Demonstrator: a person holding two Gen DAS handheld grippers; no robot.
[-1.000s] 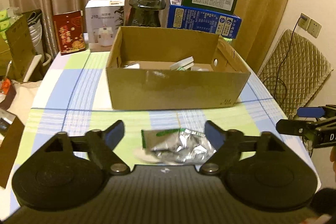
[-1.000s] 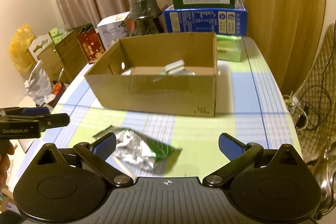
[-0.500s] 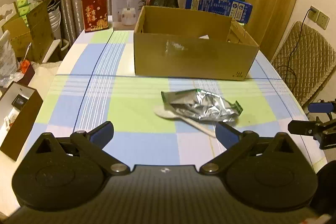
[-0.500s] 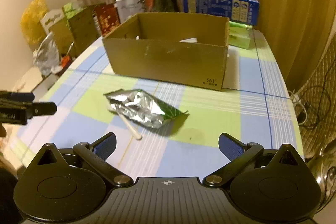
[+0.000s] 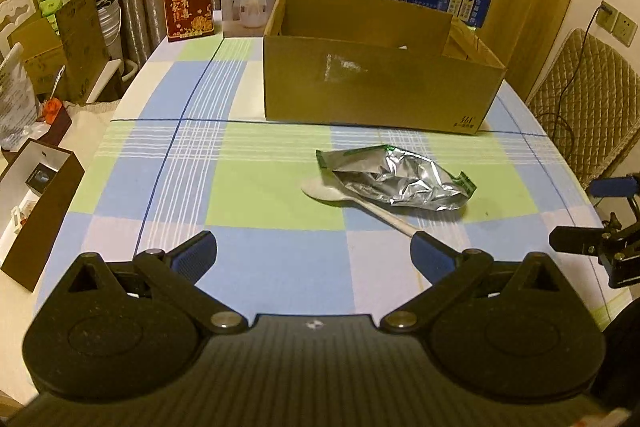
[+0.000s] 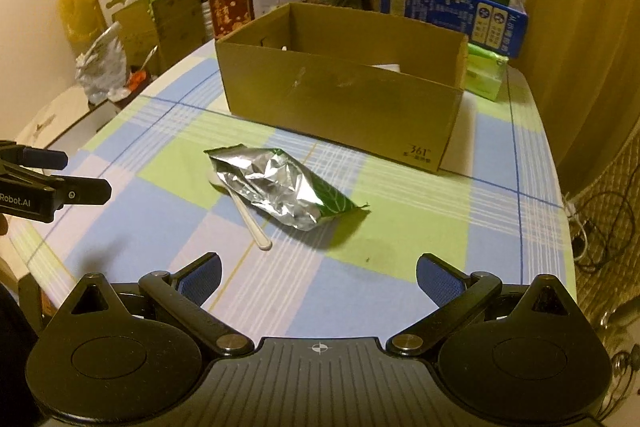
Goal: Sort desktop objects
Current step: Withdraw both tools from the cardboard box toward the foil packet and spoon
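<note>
**A:** My left gripper point(image 5: 314, 247) hangs low over the near edge of the table point(image 5: 280, 267), jaws spread wide, nothing between them. I hold it back like that so the whole cloth shows before I commit.

**B:** And what do you see from it?

**A:** The foil bag point(image 5: 396, 177) lies ahead and a little right of my fingers, apart from them. A white spoon point(image 5: 360, 201) sits partly under it, bowl poking out on the left, handle running toward my right finger and ending just beside its tip. Beyond both stands the box point(image 5: 376, 87), open on top. I judge that is where things go. My right gripper point(image 5: 592, 223) shows at the far right edge.

**B:** Now the right-hand view?

**A:** Here the right gripper point(image 6: 318, 275) is also released, jaws wide and empty, held just above the near table point(image 6: 400, 267). The bag point(image 6: 280, 187) lies ahead and slightly left, well clear of my fingers. The spoon point(image 6: 250, 215) slants out from under it toward my left finger. The box point(image 6: 340, 99) stands behind, something pale just visible inside; I cannot tell what. The left gripper point(image 6: 80, 179) enters from the left edge.

**B:** Which goes first?

**A:** Probably the bag, since it covers the spoon. It looks crumpled and light, so a pinch on a raised fold should do.
</note>
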